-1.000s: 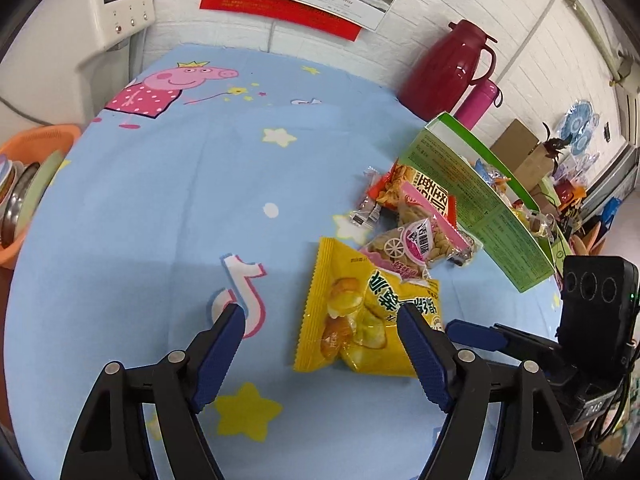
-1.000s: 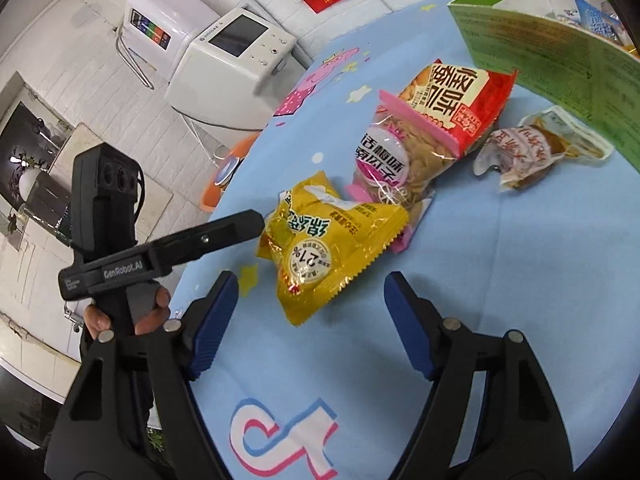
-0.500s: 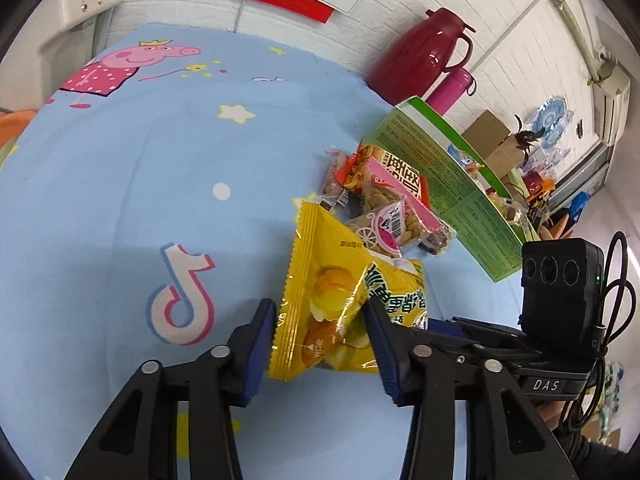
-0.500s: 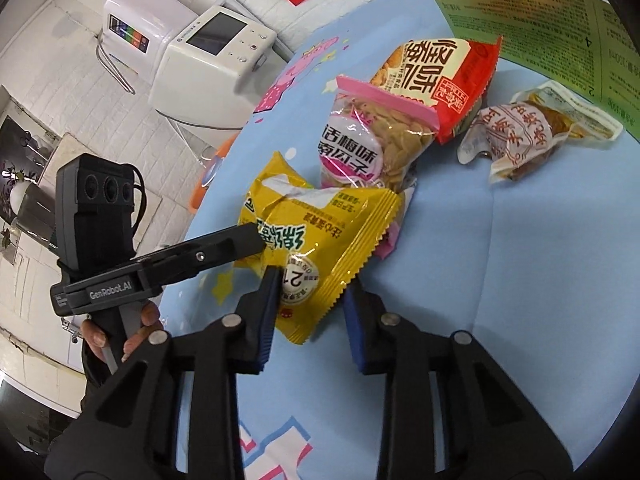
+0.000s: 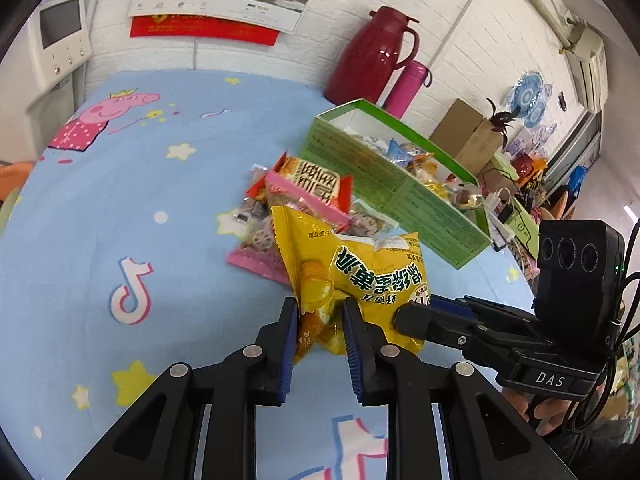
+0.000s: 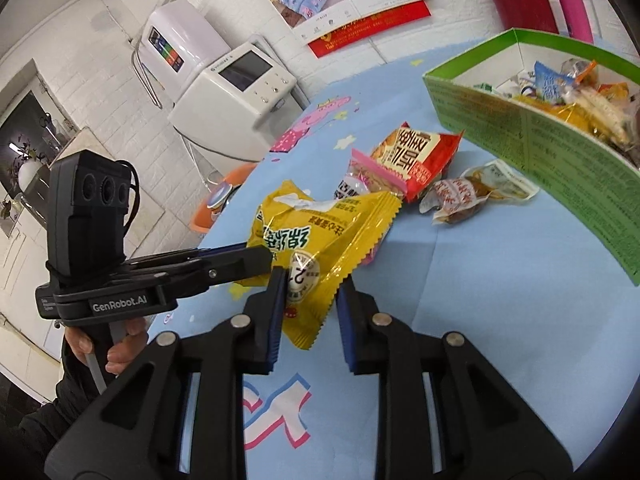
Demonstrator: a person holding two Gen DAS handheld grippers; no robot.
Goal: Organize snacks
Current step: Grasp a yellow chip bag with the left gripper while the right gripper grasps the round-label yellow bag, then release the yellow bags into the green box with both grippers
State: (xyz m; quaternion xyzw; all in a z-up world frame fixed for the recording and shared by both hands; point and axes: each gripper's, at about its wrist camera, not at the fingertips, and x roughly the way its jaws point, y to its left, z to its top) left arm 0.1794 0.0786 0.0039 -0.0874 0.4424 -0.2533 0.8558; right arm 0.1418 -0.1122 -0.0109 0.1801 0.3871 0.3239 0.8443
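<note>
Two handheld grippers both pinch one yellow snack bag, which is lifted above a blue cartoon tablecloth. The left gripper clamps its lower corner; the right gripper clamps the opposite end. Behind it lie a pink packet and a red packet, near a green box of snacks.

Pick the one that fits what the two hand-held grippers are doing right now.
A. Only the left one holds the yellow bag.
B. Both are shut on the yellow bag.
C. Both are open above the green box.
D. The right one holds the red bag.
B. The left hand-held gripper and the right hand-held gripper each pinch an edge of the yellow bag, which hangs between them.
</note>
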